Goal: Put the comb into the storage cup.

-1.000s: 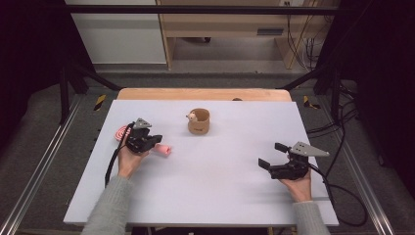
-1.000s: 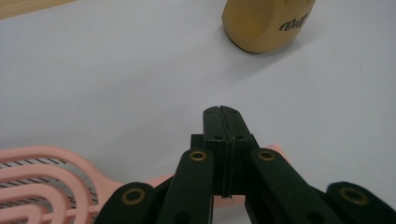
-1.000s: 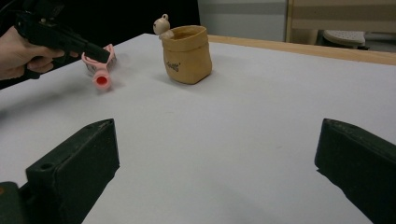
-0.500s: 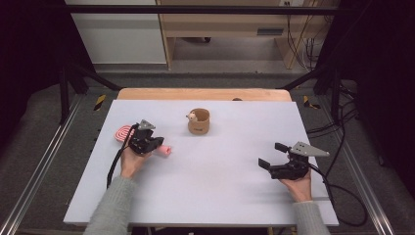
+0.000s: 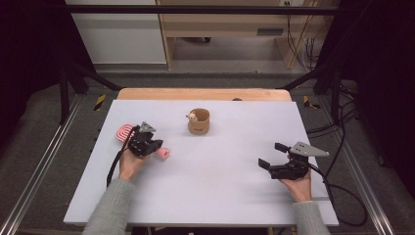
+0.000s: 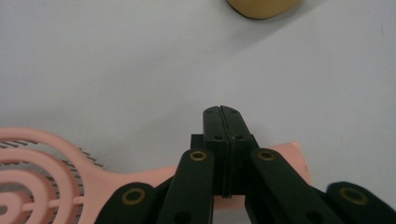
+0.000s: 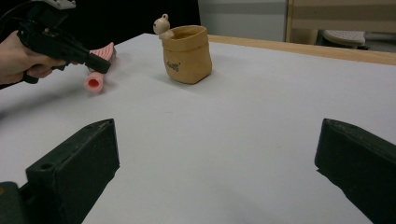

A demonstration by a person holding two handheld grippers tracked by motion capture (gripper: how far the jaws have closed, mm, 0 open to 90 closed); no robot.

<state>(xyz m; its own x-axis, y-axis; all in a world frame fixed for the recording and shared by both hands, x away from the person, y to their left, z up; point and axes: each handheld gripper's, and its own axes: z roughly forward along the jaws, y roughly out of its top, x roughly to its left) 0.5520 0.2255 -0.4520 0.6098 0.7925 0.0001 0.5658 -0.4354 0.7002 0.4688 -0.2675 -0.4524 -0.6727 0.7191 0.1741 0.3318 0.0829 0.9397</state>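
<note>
**Left gripper over the pink brush handle**

The left gripper (image 6: 221,114) has its 2 jaws pressed fully together, their tips meeting above the handle of the pink plastic hairbrush with a spiral openwork head (image 6: 42,172), which lies flat on the white table (image 5: 215,196) near its left edge. The right gripper (image 5: 274,154) rests spread wide, nothing between its jaws. A tan fabric pouch with a small bear figure (image 5: 199,121) stands behind.

Both forearms wear grey knit sleeves. The left gripper (image 5: 147,142) is black, its linkage arms set with brass-ringed pivots, and a black cable trails from it. The right gripper (image 5: 272,155) has blocky black jaws, a grey three-cornered plate on top and what looks like a black cable.
</note>
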